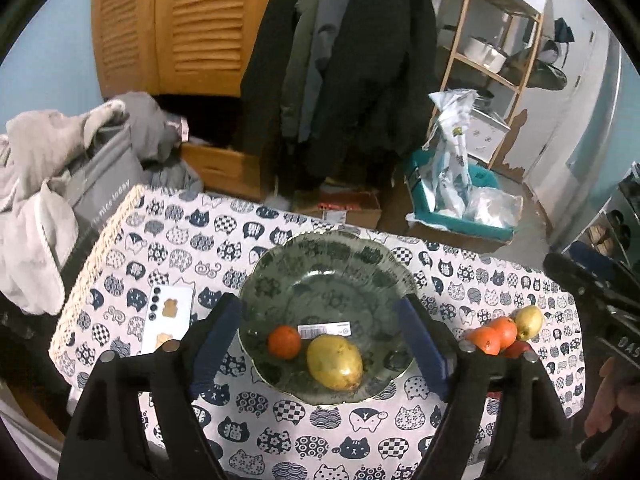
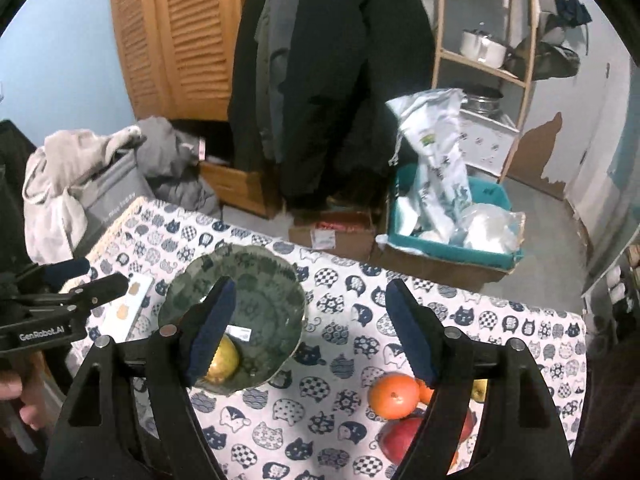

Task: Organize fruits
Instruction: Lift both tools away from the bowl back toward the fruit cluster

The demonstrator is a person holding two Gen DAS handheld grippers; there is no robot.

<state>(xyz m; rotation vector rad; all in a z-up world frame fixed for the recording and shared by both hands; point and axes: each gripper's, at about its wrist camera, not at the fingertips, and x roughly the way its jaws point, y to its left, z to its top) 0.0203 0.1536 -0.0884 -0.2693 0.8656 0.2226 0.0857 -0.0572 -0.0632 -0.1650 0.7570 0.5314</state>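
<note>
Left gripper: we saw the left gripper (image 1: 320,340) with its jaws spread wide and nothing between them, hovering over the glass plate (image 1: 280,276).
Right gripper: the right gripper (image 2: 312,328) also stood wide apart and empty, above the tablecloth (image 2: 340,320) between the plate and the loose fruit.
Plate contents: we found a small orange (image 1: 284,342) and a yellow-green mango (image 1: 335,362) lying side by side on the near part of the plate, close together; whether they touched we could not tell.
Label on plate: a white barcode sticker (image 1: 325,329) lay just behind the two fruits; its print was too small for us to read.
Loose fruit: two oranges (image 1: 494,334), a yellow-green pear (image 1: 529,321) and a red apple (image 2: 404,436) sat bunched on the cloth, well apart from the plate on its right side.
Writing on tools: we read "GenRobot.AI" on the left tool's body in the right wrist view.
Grey bag: the grey bag (image 1: 100,176) beside the table carried the words "nice today"; the start was hidden.
Card: a white card (image 1: 168,316) with bear-shaped stickers lay just left of the plate.
</note>
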